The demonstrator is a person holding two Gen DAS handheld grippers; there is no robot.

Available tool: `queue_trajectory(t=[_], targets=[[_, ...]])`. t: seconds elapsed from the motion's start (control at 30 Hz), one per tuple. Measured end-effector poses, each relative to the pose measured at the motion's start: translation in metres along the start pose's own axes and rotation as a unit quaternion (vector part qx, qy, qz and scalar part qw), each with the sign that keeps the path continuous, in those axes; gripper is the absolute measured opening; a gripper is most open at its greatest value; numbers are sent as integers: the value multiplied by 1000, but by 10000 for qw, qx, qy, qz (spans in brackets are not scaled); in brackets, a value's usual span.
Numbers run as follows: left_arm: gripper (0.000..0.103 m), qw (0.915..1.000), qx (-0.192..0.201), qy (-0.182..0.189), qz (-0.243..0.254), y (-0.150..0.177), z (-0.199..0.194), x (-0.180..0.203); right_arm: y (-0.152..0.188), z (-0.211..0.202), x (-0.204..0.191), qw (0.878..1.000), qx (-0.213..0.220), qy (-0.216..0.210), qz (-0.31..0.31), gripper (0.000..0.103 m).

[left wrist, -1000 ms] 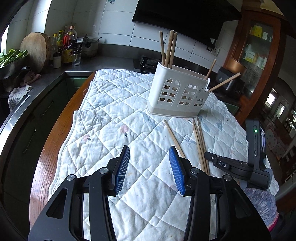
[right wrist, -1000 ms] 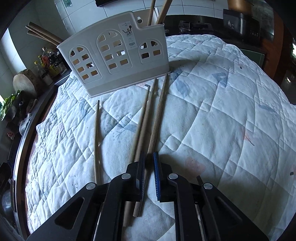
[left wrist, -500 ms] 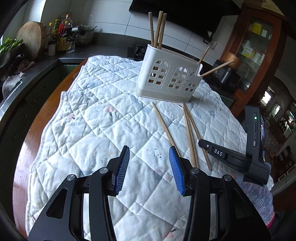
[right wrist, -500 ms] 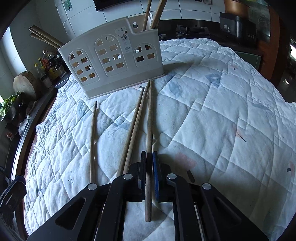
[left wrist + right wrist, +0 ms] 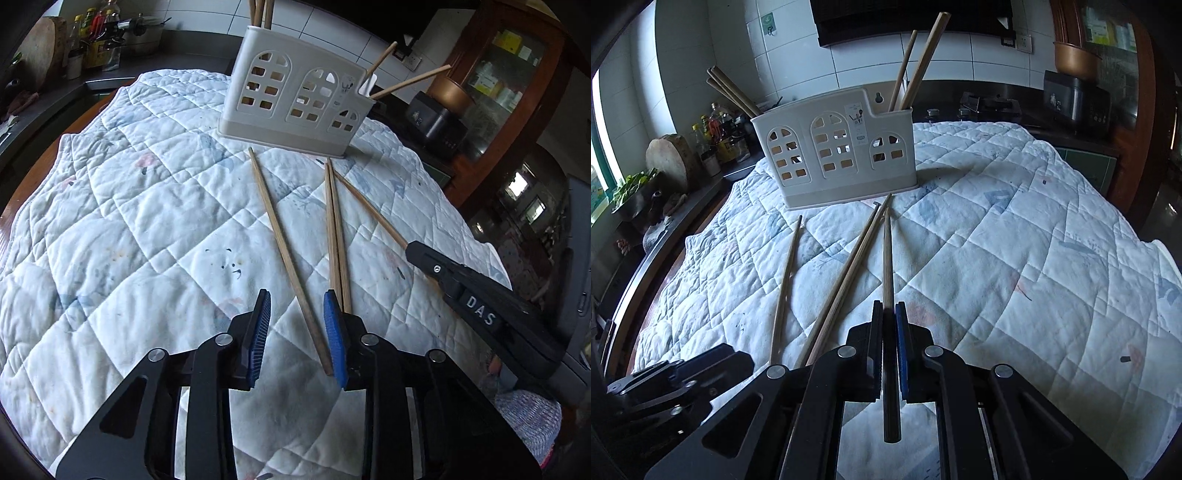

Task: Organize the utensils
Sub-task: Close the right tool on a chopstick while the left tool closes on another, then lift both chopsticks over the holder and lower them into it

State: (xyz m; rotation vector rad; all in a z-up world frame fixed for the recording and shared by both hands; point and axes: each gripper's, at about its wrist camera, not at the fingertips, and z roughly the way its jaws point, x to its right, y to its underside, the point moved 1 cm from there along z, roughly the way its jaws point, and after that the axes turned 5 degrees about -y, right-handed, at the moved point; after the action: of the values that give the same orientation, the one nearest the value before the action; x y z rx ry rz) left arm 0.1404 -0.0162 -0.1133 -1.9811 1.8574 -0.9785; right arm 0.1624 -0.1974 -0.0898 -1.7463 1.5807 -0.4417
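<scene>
A white utensil holder [image 5: 295,99] [image 5: 834,158] with arched cut-outs stands on the quilted cloth and holds several wooden chopsticks. My right gripper [image 5: 887,314] is shut on one chopstick [image 5: 887,266], lifted and pointing at the holder; it also shows in the left wrist view [image 5: 369,206]. My left gripper [image 5: 297,306] is open, low over the cloth, its fingers on either side of a single loose chopstick [image 5: 280,243]. A pair of chopsticks [image 5: 336,236] [image 5: 846,280] lies just right of it.
The white quilted cloth [image 5: 129,206] covers a wooden table. A kitchen counter with bottles [image 5: 96,29] and a wooden block [image 5: 670,155] runs along the left. A dark appliance [image 5: 1075,99] and a wooden cabinet [image 5: 509,66] stand at the right.
My left gripper has moved forward and right until its open fingers straddle the single chopstick. My right gripper has lifted its chopstick off the cloth and swung it toward the holder.
</scene>
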Motion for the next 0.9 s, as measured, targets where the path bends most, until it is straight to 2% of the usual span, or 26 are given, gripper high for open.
queue_trajectory(t=[0.13, 0.5, 0.7, 0.9], targets=[[14, 9999, -106, -51, -61, -3, 12, 2, -2, -12, 4, 9998, 175, -121, -58, 7], [14, 9986, -210, -473, 64, -10, 30, 12, -8, -31, 7, 9982, 486, -301, -196, 7], [9, 9961, -141, -763, 409, -11, 31, 20, -9, -37, 11, 9977, 565, -333, -168, 7], [5, 9976, -119, -587, 342, -14, 25, 15, -11, -45, 12, 9972, 644, -321, -180, 7]])
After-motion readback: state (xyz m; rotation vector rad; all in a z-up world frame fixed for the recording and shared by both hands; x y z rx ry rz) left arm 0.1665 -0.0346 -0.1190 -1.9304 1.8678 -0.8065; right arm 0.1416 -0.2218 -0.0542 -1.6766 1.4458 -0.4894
